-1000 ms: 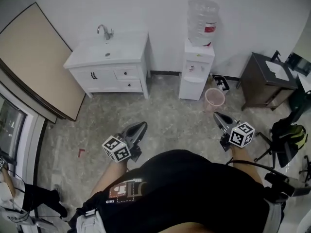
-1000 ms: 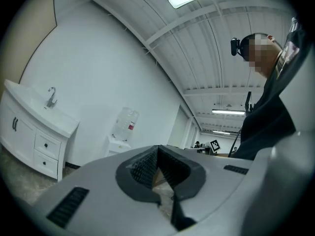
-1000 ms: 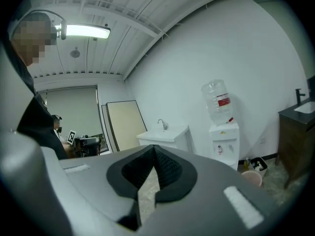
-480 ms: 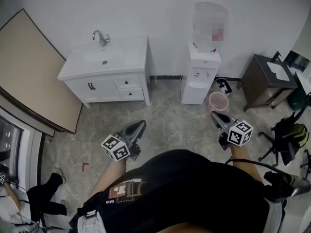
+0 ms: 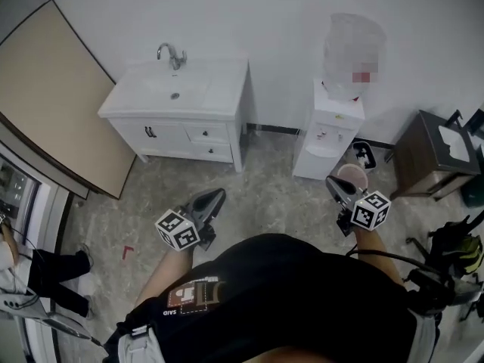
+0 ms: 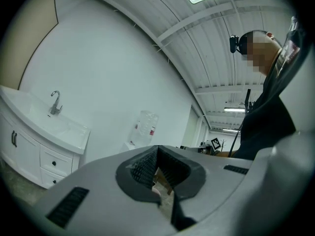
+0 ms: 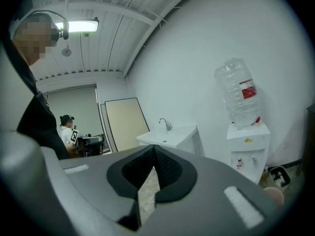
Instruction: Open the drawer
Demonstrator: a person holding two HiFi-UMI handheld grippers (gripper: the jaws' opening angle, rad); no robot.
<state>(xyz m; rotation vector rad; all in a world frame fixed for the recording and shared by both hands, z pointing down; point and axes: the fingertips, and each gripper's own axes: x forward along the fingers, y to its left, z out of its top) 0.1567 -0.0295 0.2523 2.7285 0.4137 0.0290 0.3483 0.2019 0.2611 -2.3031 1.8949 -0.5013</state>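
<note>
Reaching the drawer (image 5: pixel 214 132) comes first: it sits in the front of the white sink cabinet (image 5: pixel 227 89) against the far wall, right of the cabinet's door, with a second drawer (image 5: pixel 212 151) just below it (either one seems to suit the task). Each carries a small dark knob (image 5: pixel 205 133). Bare floor (image 5: pixel 265 195) lies between the cabinet and the person, so both claws are well apart from it.

The left claw (image 5: pixel 217 194) has its jaws pressed together with nothing between them; the right claw (image 5: pixel 330 180) is the same, closed and empty. The left one looks the better choice, being on the cabinet's side. Its jaws should part before it arrives, then come in level at knob height, close squarely on the knob and draw straight back along the drawer's run, not sideways. A water dispenser (image 5: pixel 333 131) stands right of the cabinet (keep the right claw clear of it).
</note>
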